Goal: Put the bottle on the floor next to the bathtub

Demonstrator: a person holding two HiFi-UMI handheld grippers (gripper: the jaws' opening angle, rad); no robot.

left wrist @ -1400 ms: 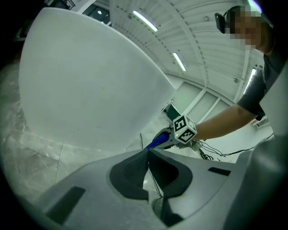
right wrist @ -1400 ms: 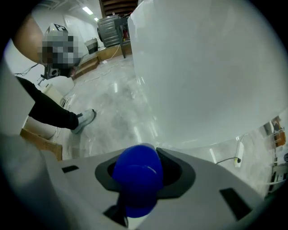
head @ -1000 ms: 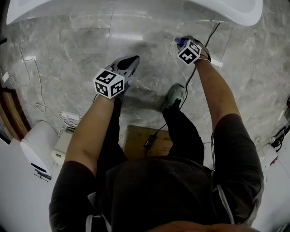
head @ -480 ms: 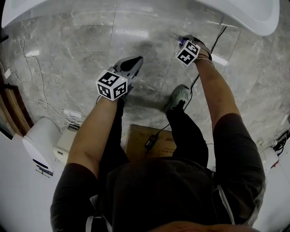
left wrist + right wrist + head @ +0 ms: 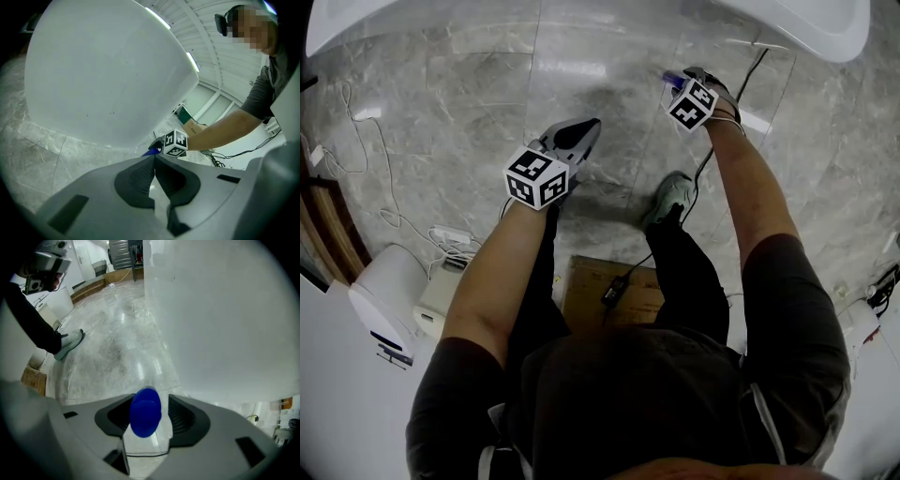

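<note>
A clear bottle with a blue cap (image 5: pixel 145 411) lies between the jaws of my right gripper (image 5: pixel 149 404), which is shut on it; the cap faces the camera and the clear body points at the marble floor. In the head view the cap (image 5: pixel 672 80) pokes out past the right gripper (image 5: pixel 682 82), low by the white bathtub (image 5: pixel 811 26). The bathtub wall (image 5: pixel 225 319) fills the right gripper view. My left gripper (image 5: pixel 578 134) hovers over the floor, shut and holding nothing. In the left gripper view its jaws (image 5: pixel 154 161) meet, with the bathtub (image 5: pixel 103 79) behind.
A grey shoe (image 5: pixel 666 199) and a cardboard box (image 5: pixel 614 291) lie below the person. Cables (image 5: pixel 375 187), a power strip (image 5: pixel 450 234) and a white appliance (image 5: pixel 384 309) sit at the left. A black cable (image 5: pixel 741 75) runs towards the tub.
Both grippers have shifted a little towards the bathtub. In the right gripper view the blue cap looks smaller and farther out, and the tub wall looms nearer.
</note>
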